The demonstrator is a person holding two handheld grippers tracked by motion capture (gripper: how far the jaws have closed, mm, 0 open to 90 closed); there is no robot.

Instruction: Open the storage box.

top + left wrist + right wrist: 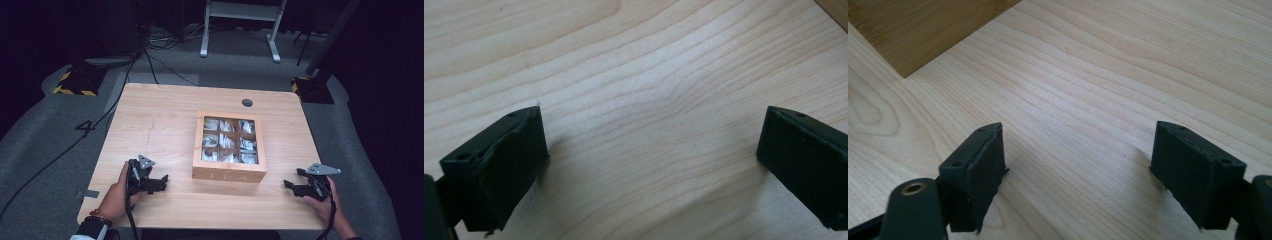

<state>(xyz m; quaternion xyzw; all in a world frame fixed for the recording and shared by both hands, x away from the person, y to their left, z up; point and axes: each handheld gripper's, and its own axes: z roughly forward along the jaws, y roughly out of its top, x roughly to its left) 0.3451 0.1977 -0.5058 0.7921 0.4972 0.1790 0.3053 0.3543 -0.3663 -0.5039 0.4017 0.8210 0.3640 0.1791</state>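
Desk [160, 125] is pale wood with visible grain and rounded corners. Tea box [229, 146] sits mid-desk: square, darker wood, windowed lid shut, six compartments of pale packets underneath, "TEA" on the near wall. Left tongs [161, 183] rest low on the desk left of the box, jaws wide apart, nothing between them. Right tongs [291, 186] are mirrored on the right, also spread and empty. Both well apart from the box.

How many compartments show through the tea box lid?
9, in a three-by-three grid under the windowed lid of the tea box: three along the far row, three across the middle, three nearest the lettered front.
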